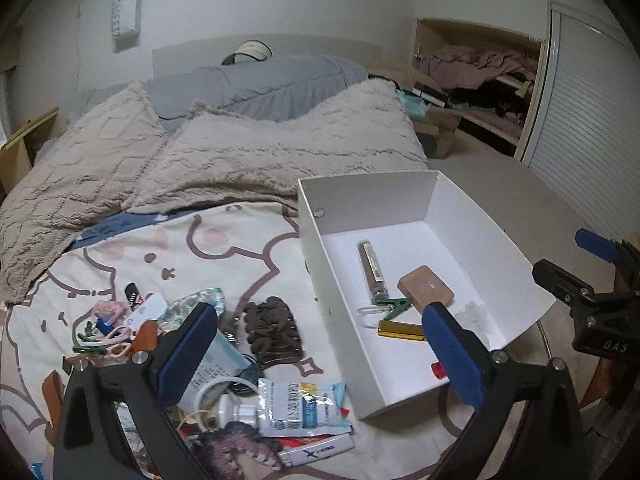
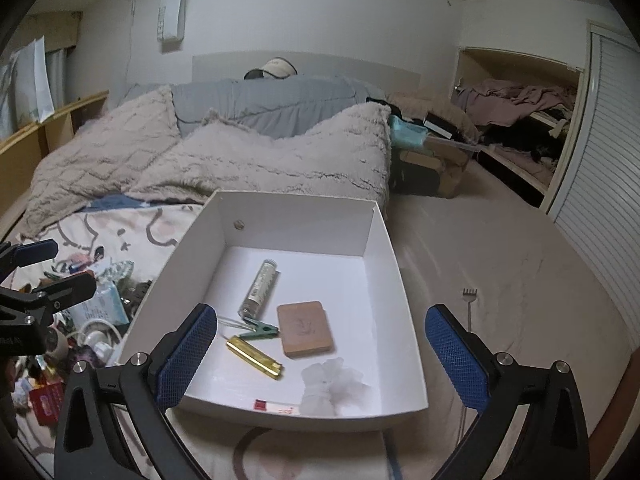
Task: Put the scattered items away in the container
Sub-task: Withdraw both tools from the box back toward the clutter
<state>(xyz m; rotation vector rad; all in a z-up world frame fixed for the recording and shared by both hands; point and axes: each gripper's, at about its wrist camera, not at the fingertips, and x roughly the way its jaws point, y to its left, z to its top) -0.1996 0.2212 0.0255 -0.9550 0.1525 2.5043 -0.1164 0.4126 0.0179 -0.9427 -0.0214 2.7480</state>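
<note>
Bedroom walls in plain white stand behind a bed that fills most of both views, covered at the far end with a fluffy beige blanket and a grey quilt, and at the near end with a cream sheet printed with cartoon outlines. On the right side an open closet shows crumpled clothes on its shelves, next to a white slatted door. On the sheet rests a white box, open at the top, and inside it lie a clear tube, a tan flat case, a green clip, a gold bar-shaped item and a bit of clear wrapping. Just beside the box, on its left, a scattered pile is on the sheet: a brown hair claw, a printed sachet, scissors with pink handles and other small things. The left gripper hangs over the pile with its jaws fully apart and nothing between them. The right gripper is above the box, its jaws also wide apart and holding nothing.
</note>
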